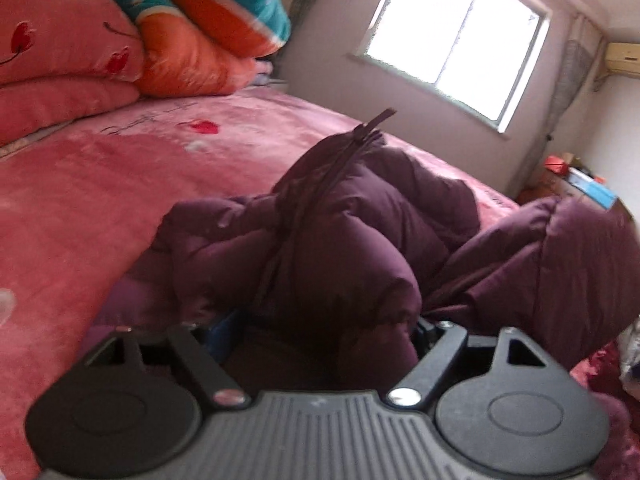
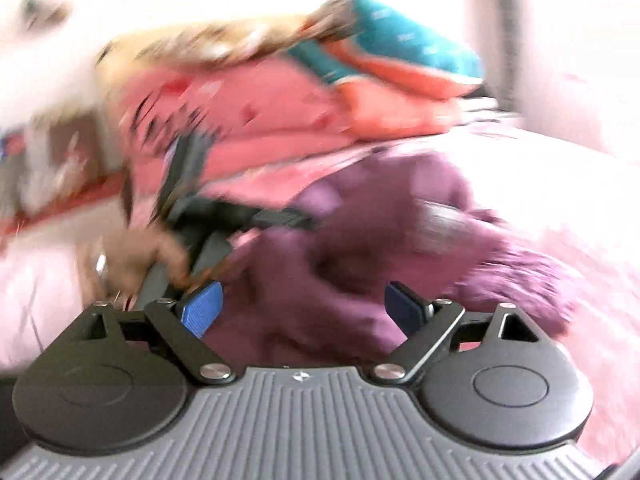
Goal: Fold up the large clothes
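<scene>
A puffy, quilted purple coat (image 1: 352,240) lay heaped on a bed (image 1: 80,200) spread with plush pink fleece, its dark zipper strip (image 1: 340,160) standing up from the folds. Seen from the left wrist, the coat's fabric bulged between the widely spread fingers of the left gripper (image 1: 320,332), hiding their tips; whether they pressed on it could not be told. Only that view took in the bright window (image 1: 452,36) and the stacked pink, orange and teal quilts (image 1: 160,32) by the wall. The blurred right-wrist view showed the right gripper (image 2: 304,312) released, its blue-padded fingers (image 2: 202,308) apart above the coat, and a hand (image 2: 136,264) gripping the left gripper.
</scene>
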A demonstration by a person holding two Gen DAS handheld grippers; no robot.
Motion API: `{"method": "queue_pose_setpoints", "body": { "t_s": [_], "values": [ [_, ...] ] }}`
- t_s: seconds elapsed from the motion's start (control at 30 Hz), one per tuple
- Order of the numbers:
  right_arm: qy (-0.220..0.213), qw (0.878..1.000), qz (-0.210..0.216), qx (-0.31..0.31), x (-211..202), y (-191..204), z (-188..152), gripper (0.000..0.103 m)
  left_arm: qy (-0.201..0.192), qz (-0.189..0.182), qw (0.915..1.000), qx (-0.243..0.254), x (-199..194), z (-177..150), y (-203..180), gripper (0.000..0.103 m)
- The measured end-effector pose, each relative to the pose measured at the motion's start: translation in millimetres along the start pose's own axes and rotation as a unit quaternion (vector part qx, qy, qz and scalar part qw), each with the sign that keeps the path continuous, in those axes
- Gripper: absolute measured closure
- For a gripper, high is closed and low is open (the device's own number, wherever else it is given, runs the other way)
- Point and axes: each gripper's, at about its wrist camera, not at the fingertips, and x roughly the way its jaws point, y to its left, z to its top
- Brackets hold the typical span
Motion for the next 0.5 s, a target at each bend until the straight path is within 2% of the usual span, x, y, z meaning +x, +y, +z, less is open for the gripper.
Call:
{"method": "queue_pose_setpoints", "body": {
  "t_s": [0.07, 0.17, 0.3, 0.4, 0.5],
  "values": [
    [-0.021, 0.997, -0.021, 0.066, -12.1, -29.9, -0.7, 0.0, 0.002, 0.012, 0.9999, -0.006, -1.4, -0.5, 3.3, 0.022],
    [-0.041, 0.983, -0.043, 0.173, -10.2, -79.8, -4.2, 0.0, 0.004, 0.031, 0.9994, -0.011, -3.5, -1.6, 7.1, 0.022],
    [-0.039, 0.959, -0.044, 0.277, 25.6, -133.1, -7.9, 0.0, 0.006, 0.06, 0.9979, -0.022, -3.3, -2.3, 14.1, 0.02],
    [-0.035, 0.936, -0.028, 0.348, 65.1, -157.9, -12.9, 0.0, 0.011, 0.079, 0.9962, -0.034, -2.1, -3.2, 20.9, 0.018],
    [-0.029, 0.919, -0.011, 0.393, 99.3, -169.2, -18.3, 0.0, 0.012, 0.086, 0.9955, -0.036, -1.9, -3.4, 23.2, 0.018]
  ]
}}
